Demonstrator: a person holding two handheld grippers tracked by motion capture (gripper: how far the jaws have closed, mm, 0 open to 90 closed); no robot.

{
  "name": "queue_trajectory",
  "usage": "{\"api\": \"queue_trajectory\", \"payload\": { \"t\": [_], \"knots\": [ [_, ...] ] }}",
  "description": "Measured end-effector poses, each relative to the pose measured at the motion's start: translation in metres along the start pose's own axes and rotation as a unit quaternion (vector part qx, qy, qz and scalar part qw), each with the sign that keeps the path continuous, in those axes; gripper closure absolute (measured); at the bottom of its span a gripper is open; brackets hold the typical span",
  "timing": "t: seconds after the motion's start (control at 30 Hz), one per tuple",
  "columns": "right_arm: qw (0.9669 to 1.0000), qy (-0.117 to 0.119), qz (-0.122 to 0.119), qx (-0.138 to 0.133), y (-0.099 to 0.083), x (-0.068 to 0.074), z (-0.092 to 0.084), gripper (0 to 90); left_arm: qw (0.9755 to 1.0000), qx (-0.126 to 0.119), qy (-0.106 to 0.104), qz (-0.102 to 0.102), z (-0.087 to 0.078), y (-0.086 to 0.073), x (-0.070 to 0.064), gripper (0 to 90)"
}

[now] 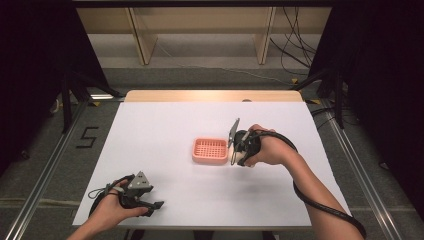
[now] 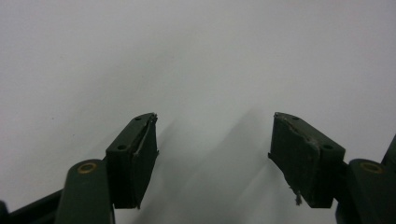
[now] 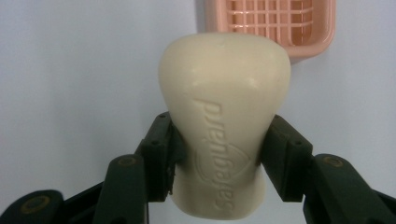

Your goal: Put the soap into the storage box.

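A cream bar of soap (image 3: 224, 126) stamped with a brand word is clamped between the black jaws of my right gripper (image 3: 219, 158), which is shut on it. In the high view that gripper (image 1: 239, 150) hovers just right of a pink slotted soap dish (image 1: 210, 150) near the table's middle; the soap (image 1: 241, 159) peeks out below it. The dish (image 3: 275, 23) shows beyond the soap's tip in the right gripper view. My left gripper (image 1: 150, 202) rests near the table's front left edge, and its jaws (image 2: 212, 154) stand open over bare white surface.
The white table top (image 1: 165, 125) has a wooden strip along its far edge. Beyond it stand wooden frame legs (image 1: 142, 40) and loose cables (image 1: 295, 45) on the floor. A black cable (image 1: 320, 200) trails from the right gripper along the forearm.
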State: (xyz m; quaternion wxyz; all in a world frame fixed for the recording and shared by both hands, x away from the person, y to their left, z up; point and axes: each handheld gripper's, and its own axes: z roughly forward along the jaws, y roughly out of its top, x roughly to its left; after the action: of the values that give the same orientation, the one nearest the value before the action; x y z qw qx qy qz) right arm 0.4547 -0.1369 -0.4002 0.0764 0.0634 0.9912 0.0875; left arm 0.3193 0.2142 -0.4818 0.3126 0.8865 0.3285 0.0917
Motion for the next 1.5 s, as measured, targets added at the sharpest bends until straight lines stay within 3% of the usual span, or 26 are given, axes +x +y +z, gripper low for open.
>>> {"api": "queue_trajectory", "payload": {
  "t": [0.03,0.13,0.23,0.4,0.53,0.6,0.73,0.77,0.83,0.87,0.93,0.97,1.0,1.03,1.13,1.17,1.2,1.23,1.43,1.5],
  "knots": [
    [0.9998,-0.002,0.015,0.008,0.001,0.002,-0.002,50.7,1.0000,0.000,0.001,0.000,0.000,0.000,0.000,31.7],
    [0.9997,-0.004,0.021,0.009,0.003,0.002,-0.002,50.6,1.0000,-0.003,0.003,-0.001,0.000,0.000,0.000,31.8],
    [1.0000,-0.006,0.006,0.002,0.005,-0.001,-0.001,50.6,1.0000,-0.003,0.001,0.000,0.000,0.000,0.000,31.7],
    [0.9996,-0.004,0.025,0.009,0.008,0.000,-0.002,50.6,1.0000,-0.003,0.002,-0.001,0.000,0.000,0.000,31.7],
    [0.9999,-0.008,0.011,0.004,0.010,-0.003,-0.002,50.6,1.0000,-0.003,0.003,0.000,0.000,0.000,-0.001,31.8],
    [0.9997,-0.005,0.023,0.009,0.012,-0.002,-0.003,50.6,1.0000,-0.003,0.003,0.000,0.000,0.000,-0.001,31.8],
    [1.0000,-0.008,0.006,-0.002,0.013,-0.005,-0.001,50.6,1.0000,-0.003,0.003,0.001,0.000,0.000,-0.001,31.8],
    [0.9998,-0.009,0.017,0.007,0.014,-0.004,-0.003,50.6,1.0000,-0.003,0.003,0.001,0.000,0.000,-0.001,31.7],
    [0.9999,-0.009,0.008,0.001,0.015,-0.006,-0.001,50.6,1.0000,-0.003,0.002,0.001,0.000,0.000,-0.001,31.8],
    [0.9998,-0.009,0.019,0.006,0.016,-0.004,-0.002,50.6,1.0000,-0.003,0.002,0.000,0.000,0.000,-0.001,31.8],
    [0.9999,-0.009,0.007,0.001,0.016,-0.006,0.000,50.7,1.0000,-0.003,0.003,0.001,0.000,0.000,-0.001,31.8],
    [0.9998,-0.008,0.015,0.004,0.017,-0.005,-0.001,50.7,1.0000,-0.003,0.002,0.001,0.000,0.000,-0.001,31.8],
    [0.9999,-0.010,0.000,-0.002,0.018,-0.007,0.000,50.7,1.0000,-0.003,0.002,0.001,0.000,0.000,0.000,31.8],
    [0.9998,-0.003,0.016,0.005,0.019,-0.006,-0.001,50.6,1.0000,-0.003,0.002,0.001,0.000,0.000,0.000,31.8],
    [0.9999,-0.010,-0.001,0.001,0.021,-0.008,0.000,50.6,1.0000,-0.003,0.002,0.001,0.000,0.000,0.000,31.8],
    [0.9999,-0.005,0.015,0.004,0.022,-0.006,0.000,50.7,1.0000,-0.003,0.002,0.001,0.000,0.000,0.000,31.8],
    [0.9998,-0.008,0.018,0.005,0.023,-0.006,0.000,50.7,1.0000,-0.006,0.001,0.000,0.000,0.000,0.000,31.8],
    [0.9999,-0.015,-0.003,-0.003,0.023,-0.009,0.001,50.6,1.0000,-0.006,0.000,0.000,0.000,0.000,0.000,31.8],
    [0.9999,-0.013,0.000,-0.004,0.026,-0.009,0.001,50.7,0.9999,-0.004,0.005,0.008,-0.001,0.001,0.001,31.7],
    [0.9997,-0.017,-0.014,-0.011,0.027,-0.012,0.002,50.7,0.9999,-0.004,0.005,0.008,-0.001,0.001,0.001,31.7]
  ]
}}
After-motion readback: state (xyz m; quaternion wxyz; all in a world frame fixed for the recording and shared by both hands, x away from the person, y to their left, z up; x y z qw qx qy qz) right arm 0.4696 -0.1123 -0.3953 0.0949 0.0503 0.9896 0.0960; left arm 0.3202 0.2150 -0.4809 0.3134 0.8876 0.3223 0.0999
